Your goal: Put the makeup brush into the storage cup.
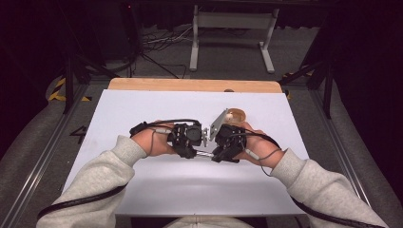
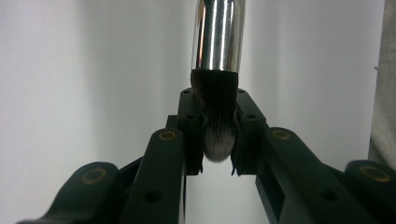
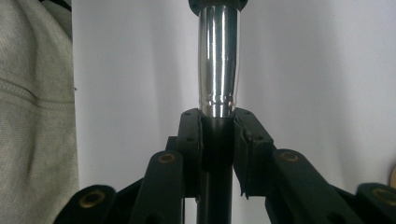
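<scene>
- A makeup brush (image 2: 217, 84) is held between the two grippers above the middle of the white table (image 1: 142, 190), its length running from left to right between the hands.
- The left gripper (image 2: 218, 140) is seen pressed together on the dark bristle end of the brush; in the left gripper view the bristle tuft (image 2: 218, 140) is pinched between the jaws, with the chrome ferrule (image 2: 218, 35) rising beyond them.
- The right gripper (image 3: 217, 140) is seen clamped on the black handle (image 3: 215, 186) just below the ferrule, so the brush is gripped at both ends.
- In the high view the two grippers, left (image 1: 187, 137) and right (image 1: 228, 142), are set close together, with a short shiny stretch of the brush (image 1: 205, 153) bridging the gap.
- A small round wooden dish (image 1: 236, 114) is seen on the table just beyond the right gripper, on the far side; what lies in it cannot be told.
- Judged from this, the pick-up is done and a two-handed hold has been reached.
- What is left appears to be one end being released and the brush being carried off, perhaps toward the dish; that target cannot be confirmed.
</scene>
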{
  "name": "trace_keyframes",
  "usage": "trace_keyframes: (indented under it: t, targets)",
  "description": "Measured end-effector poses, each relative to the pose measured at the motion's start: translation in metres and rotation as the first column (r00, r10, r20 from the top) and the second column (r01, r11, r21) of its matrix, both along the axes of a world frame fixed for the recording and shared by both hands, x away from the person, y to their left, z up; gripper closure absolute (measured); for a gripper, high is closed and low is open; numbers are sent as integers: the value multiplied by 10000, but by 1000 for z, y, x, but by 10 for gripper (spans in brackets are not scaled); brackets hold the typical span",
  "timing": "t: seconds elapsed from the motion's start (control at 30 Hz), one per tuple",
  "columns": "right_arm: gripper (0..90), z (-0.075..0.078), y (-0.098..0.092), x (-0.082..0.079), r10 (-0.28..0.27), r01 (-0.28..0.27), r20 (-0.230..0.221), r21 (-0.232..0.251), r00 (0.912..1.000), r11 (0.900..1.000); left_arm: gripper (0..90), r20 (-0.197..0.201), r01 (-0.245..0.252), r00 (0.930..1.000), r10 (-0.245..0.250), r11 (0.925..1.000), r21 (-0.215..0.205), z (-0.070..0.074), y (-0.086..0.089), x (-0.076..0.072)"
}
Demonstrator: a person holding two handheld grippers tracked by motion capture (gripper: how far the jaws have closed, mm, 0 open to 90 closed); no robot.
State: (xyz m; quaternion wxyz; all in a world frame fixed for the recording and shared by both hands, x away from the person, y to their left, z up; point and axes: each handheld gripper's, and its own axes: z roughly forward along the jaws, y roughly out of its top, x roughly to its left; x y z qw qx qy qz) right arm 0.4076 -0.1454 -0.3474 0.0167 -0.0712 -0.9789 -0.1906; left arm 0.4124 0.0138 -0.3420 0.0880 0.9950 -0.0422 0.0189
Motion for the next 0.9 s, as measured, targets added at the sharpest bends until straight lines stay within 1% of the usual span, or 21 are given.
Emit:
trace_keyframes:
  t: [0.17,0.2,0.27,0.3,0.33,0.37,0.43,0.47,0.53,0.57,0.6,0.63,0.67,0.7,0.73,0.77,0.8,0.83,0.87,0.9]
  targets:
    - [745,0,0,-1,-138,138,-37,-104,9999,9999,770,-9,-72,10000,72,10000,-44,0,0,0]
    - [746,0,0,-1,-178,178,0,-117,9998,9998,769,125,-342,9993,343,9994,-114,-1,0,-2]
    - [747,0,0,-1,-174,174,2,-112,9998,9998,769,96,-263,9996,264,9996,-102,-1,0,-1]
    - [748,0,0,-1,-200,200,-35,-90,9998,9998,769,-23,-84,10000,83,10000,-52,-1,-1,0]
    - [748,0,-1,-1,-212,212,-31,-70,9998,9998,768,-33,-86,10000,86,9999,-57,-1,-1,0]
    - [748,-1,0,1,-32,31,156,65,9999,10000,766,19,-147,9999,147,9999,-79,-1,0,0]
    - [749,-1,0,0,-109,109,134,18,9999,9999,760,7,-156,9999,157,9998,-84,-1,-1,0]
    - [749,-1,-1,-1,-185,185,24,-70,9998,9998,749,16,-143,9999,144,9998,-117,-1,0,0]
    - [749,-1,-2,-2,-279,279,46,-28,9996,9996,710,42,-99,9999,100,9998,-178,-1,0,1]
    - [749,-1,-2,-1,-202,201,148,41,9997,9998,690,107,-423,9990,426,9987,-270,-1,2,0]
    - [749,-1,-2,-1,-202,201,148,41,9997,9998,690,65,-518,9986,521,9980,-373,-1,3,0]
    - [749,-1,-3,-2,-327,327,99,10,9994,9995,657,108,-477,9988,481,9980,-418,0,3,2]
    - [749,-1,-3,-1,-220,219,98,114,9997,9997,607,-45,-289,9996,287,9988,-406,1,4,4]
    - [749,-2,-3,-1,-172,169,181,147,9997,9997,547,-71,-95,9999,93,9996,-262,3,4,6]
    - [749,-2,-3,-2,-197,194,178,161,9996,9997,498,342,1221,9916,-1249,9896,757,12,4,17]
    - [749,-2,-3,-2,-233,230,148,182,9996,9996,451,358,1143,9924,-1177,9898,852,14,5,17]
    - [749,-2,-3,-1,-148,142,230,246,9996,9996,411,-432,-858,9957,814,9899,-1126,1,7,3]
    - [749,-2,-3,-3,-347,342,188,266,9992,9991,381,-249,-596,9980,574,9931,-1011,2,8,6]
    - [749,-3,-3,-3,-358,353,166,321,9992,9989,355,-289,-766,9969,737,9905,-1146,1,9,5]
    - [749,-3,-4,-3,-369,363,147,338,9992,9988,328,-239,-729,9972,705,9900,-1211,1,10,6]
